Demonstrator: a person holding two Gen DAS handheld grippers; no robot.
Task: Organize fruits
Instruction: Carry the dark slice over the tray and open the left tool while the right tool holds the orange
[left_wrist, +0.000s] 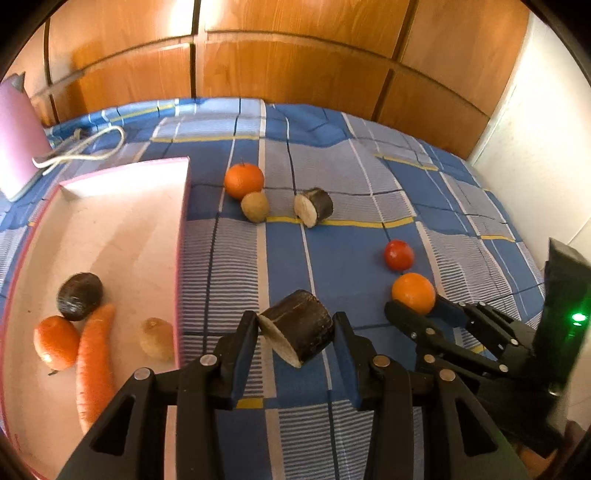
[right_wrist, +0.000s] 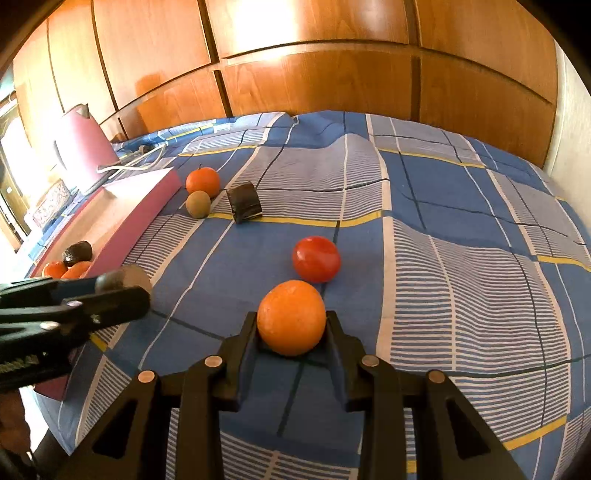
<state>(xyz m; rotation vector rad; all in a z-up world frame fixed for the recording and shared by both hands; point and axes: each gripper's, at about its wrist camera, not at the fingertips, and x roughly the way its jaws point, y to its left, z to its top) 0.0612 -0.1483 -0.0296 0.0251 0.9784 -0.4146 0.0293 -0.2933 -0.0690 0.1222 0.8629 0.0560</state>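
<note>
My left gripper (left_wrist: 295, 325) is shut on a short dark-skinned cylinder with a pale cut face (left_wrist: 299, 330), held over the blue checked bedspread just right of the pink tray (left_wrist: 110, 240). The tray holds an avocado (left_wrist: 79, 291), an orange (left_wrist: 55, 341), a carrot (left_wrist: 94, 362) and a brown kiwi (left_wrist: 157, 338). My right gripper (right_wrist: 291, 321) is shut on an orange (right_wrist: 291, 317) low over the bedspread. A red tomato (right_wrist: 316, 259) lies just beyond it. Further back lie another orange (right_wrist: 202, 181), a kiwi (right_wrist: 198, 204) and a second dark cylinder (right_wrist: 243, 203).
A pink kettle (right_wrist: 81, 140) with a white cord (left_wrist: 81, 151) stands behind the tray at the far left. Wooden cabinet doors (right_wrist: 314, 85) close off the back of the bed. A white wall (left_wrist: 535, 147) runs along the right. The bedspread (right_wrist: 461, 240) is rumpled on the right.
</note>
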